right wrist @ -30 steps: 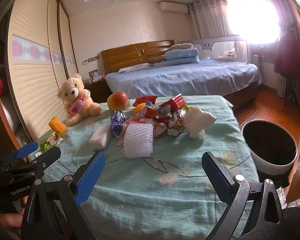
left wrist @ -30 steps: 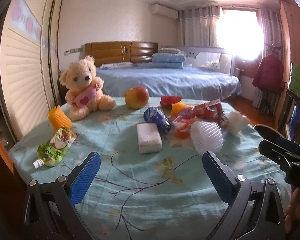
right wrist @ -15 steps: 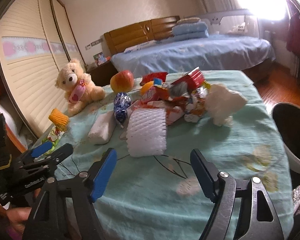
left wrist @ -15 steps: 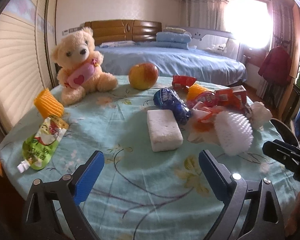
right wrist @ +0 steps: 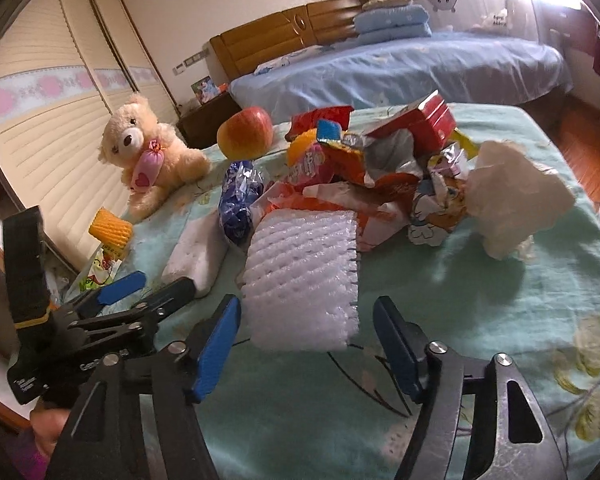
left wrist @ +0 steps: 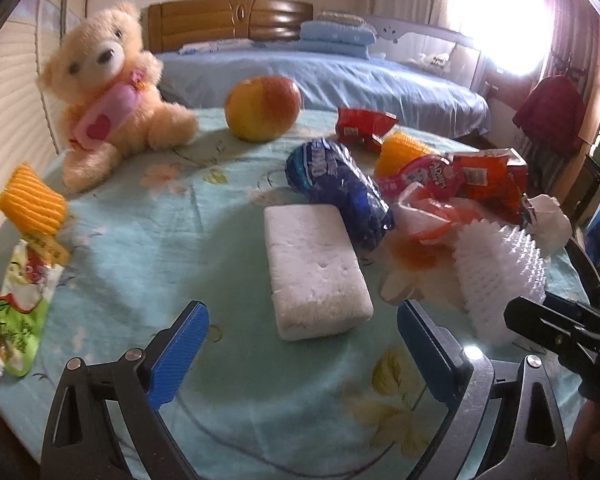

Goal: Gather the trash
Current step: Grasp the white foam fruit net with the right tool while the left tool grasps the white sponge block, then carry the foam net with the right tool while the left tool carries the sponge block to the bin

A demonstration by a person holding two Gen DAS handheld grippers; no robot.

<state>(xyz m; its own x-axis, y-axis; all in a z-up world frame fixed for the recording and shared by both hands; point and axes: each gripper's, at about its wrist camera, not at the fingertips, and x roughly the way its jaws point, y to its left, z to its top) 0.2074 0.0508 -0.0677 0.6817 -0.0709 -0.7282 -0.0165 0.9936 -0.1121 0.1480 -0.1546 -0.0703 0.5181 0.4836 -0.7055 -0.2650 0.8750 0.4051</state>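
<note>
- Our left gripper (left wrist: 300, 348) gapes wide around the foam block (left wrist: 314, 268); closing crooked could squirt it away.
- Right gripper (right wrist: 306, 344) spread, empty, at the foam net (right wrist: 302, 276); it may crumple.

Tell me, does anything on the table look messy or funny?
Yes. Torn, crumpled snack wrappers lie heaped mid-table beside a crumpled tissue. A squeezed-out green pouch lies flat at the edge. The teddy bear and apple look fine.

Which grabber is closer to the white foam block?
Left. The left gripper is open right before the white foam block; the right gripper faces the white foam net sleeve beside it.
</note>
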